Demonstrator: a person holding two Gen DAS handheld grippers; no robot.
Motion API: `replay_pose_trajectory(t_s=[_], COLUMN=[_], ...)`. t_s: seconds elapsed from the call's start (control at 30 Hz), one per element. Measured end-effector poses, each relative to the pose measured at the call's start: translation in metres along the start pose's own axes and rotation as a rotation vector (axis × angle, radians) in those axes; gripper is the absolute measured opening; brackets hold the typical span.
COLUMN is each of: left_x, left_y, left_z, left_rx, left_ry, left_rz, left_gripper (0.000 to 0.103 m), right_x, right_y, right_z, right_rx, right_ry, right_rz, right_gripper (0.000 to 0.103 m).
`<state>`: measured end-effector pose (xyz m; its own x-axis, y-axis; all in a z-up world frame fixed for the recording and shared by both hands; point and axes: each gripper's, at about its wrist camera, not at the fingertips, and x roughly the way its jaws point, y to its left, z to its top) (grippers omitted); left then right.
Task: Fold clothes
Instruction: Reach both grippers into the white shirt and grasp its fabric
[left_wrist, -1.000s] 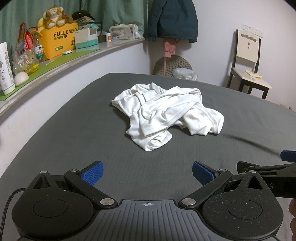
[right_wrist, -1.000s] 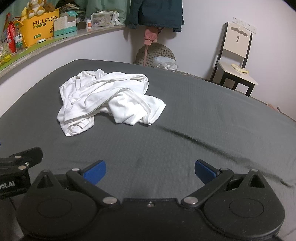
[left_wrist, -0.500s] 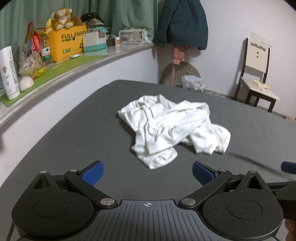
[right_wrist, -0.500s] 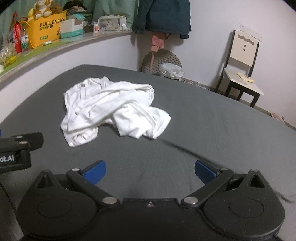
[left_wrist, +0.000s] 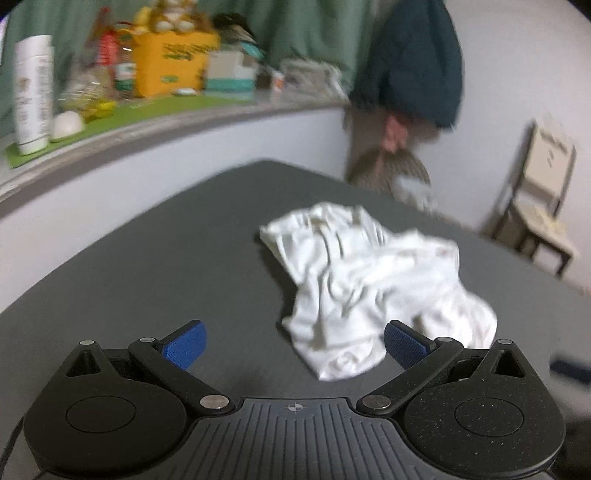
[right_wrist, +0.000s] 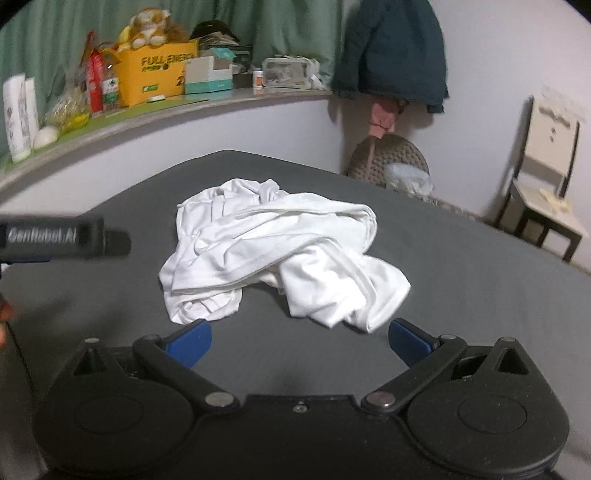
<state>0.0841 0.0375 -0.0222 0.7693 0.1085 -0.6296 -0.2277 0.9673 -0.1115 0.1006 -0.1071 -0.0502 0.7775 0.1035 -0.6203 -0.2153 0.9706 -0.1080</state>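
White garment (right_wrist: 280, 251): crumpled heap, unfolded, lying mid grey bed (right_wrist: 480, 295), nearer wall side. Left wrist view blurred; same heap (left_wrist: 373, 288) just ahead of fingertips.
Left hand-held gripper (left_wrist: 293, 345): jaws spread wide, nothing between blue pads (left_wrist: 184, 349), hovering over bed short of garment.
Right hand-held gripper (right_wrist: 299, 341): jaws spread wide, empty, near garment's closest edge, not touching.
Shelf (right_wrist: 166, 110) behind: yellow box (right_wrist: 155, 75), bottles, plush toy.
Chair (right_wrist: 546, 177) at far right wall.
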Motion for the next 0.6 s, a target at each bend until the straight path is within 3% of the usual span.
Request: replay_pose_trajectory(t_s=[0.1,0.17,0.33,0.5,0.6], left_x=[0.007,0.005,0.004,0.013,0.019], left_y=[0.010,0.022,0.050,0.069,0.076], left_z=[0.004,0.006,0.010,0.010,0.009], left_rx=[0.025,-0.025,-0.161,-0.289,-0.348], left_ry=[0.023,-0.014,-0.095,-0.116,-0.124], left_rz=[-0.028,-0.019,0.099,0.103,0.106], left_gripper=[0.103,0.103,0.103,0.103,0.103], right_x=[0.022,0.035,0.067,0.096,0.115], right_y=[0.015,0.024,0.059,0.097,0.117], right_z=[0.008,0.013,0.025,0.033,0.028], right_rx=[-0.072,-0.084,-0.200,-0.380,-0.525], right_ry=[0.006,0.007,-0.060,-0.103,-0.040], right_rz=[0.023,0.064,0.114,0.159,0.129], right_gripper=[0.084,0.075,0.075,0.079,0.077])
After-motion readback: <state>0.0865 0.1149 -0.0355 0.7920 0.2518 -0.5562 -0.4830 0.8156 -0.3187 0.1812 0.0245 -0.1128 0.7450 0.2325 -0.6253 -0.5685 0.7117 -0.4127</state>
